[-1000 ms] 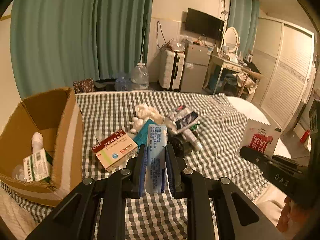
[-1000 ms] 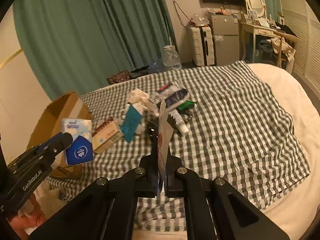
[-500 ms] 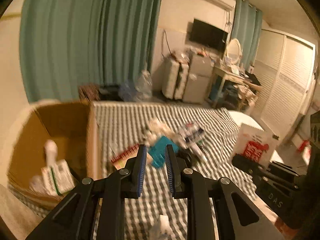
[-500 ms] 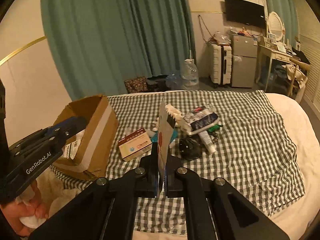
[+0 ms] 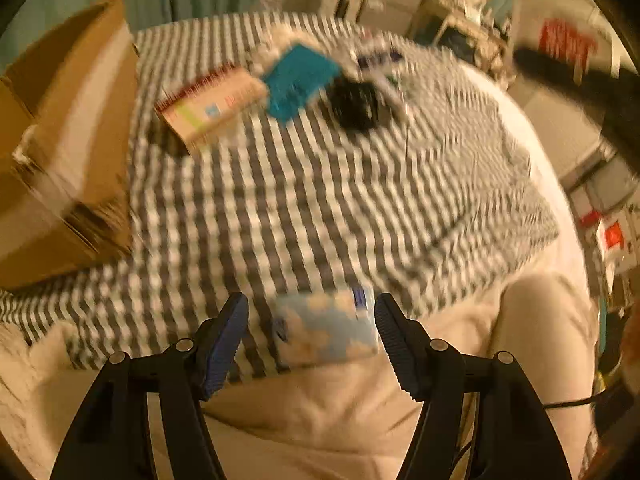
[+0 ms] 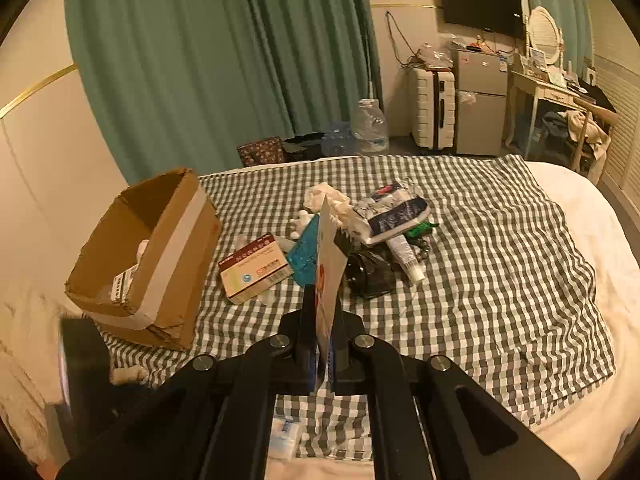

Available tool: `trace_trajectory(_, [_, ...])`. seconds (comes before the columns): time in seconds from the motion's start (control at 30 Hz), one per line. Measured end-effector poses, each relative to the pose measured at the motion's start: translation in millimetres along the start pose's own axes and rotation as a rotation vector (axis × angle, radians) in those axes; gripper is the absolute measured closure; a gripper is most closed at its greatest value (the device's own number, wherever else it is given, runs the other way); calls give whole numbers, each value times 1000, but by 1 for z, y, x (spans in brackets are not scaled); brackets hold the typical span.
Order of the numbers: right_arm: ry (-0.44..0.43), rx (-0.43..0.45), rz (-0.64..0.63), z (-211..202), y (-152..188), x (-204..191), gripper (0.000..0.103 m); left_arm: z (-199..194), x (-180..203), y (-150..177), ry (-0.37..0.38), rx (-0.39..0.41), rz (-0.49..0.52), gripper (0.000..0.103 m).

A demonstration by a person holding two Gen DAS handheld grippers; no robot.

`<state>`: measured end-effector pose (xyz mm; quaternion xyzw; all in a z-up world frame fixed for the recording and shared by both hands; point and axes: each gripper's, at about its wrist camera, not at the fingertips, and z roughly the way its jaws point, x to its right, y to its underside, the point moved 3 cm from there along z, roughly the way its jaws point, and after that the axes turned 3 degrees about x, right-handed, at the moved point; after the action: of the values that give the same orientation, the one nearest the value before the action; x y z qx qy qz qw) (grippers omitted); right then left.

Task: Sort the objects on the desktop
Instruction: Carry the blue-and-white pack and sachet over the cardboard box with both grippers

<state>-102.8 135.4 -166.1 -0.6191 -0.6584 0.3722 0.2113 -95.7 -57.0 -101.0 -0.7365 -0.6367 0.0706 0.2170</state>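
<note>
Jaws: left gripper (image 5: 312, 336) just opened over one tissue pack (image 5: 326, 330) | right gripper (image 6: 323, 344) clamps one card (image 6: 329, 276)

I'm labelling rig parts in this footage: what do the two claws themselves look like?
Both are matte black linkage frames with round silver pivot bolts. The left claw has two ribbed fingers with blue pads. The right claw has narrow black fingers. Motion blur hides any lettering on either claw.
</note>
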Motion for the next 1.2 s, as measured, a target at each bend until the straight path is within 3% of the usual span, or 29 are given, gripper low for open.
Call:
trace_trajectory(0.13, [0, -6, 5, 1, 2, 2, 100, 21, 21, 13, -25, -36, 59, 35])
trace_trajectory(0.33, [1, -10, -5, 3, 6, 3, 100, 47, 20, 18, -75, -85, -11, 35])
trace_trajectory(0.57, [7, -23, 18, 10, 11, 12, 100, 66, 27, 21, -176, -131, 45, 21])
trace_trajectory(0.67, [7, -29, 19, 11, 13, 13, 100, 72, 20, 21, -205, -149, 12, 18])
trace_trajectory(0.8, [9, -33, 25, 12, 14, 16, 100, 81, 2, 21, -151, -212, -96, 17])
trace_trajectory(0.9, [5, -35, 30, 13, 14, 17, 100, 83, -2, 21, -114, -228, -110, 21])
trace_trajectory(0.93, [4, -34, 28, 13, 14, 16, 100, 82, -2, 22, -102, -223, -115, 29])
trace_trajectory(1.2, [-1, -16, 19, 5, 9, 12, 99, 52, -3, 15, -8, -83, -145, 29])
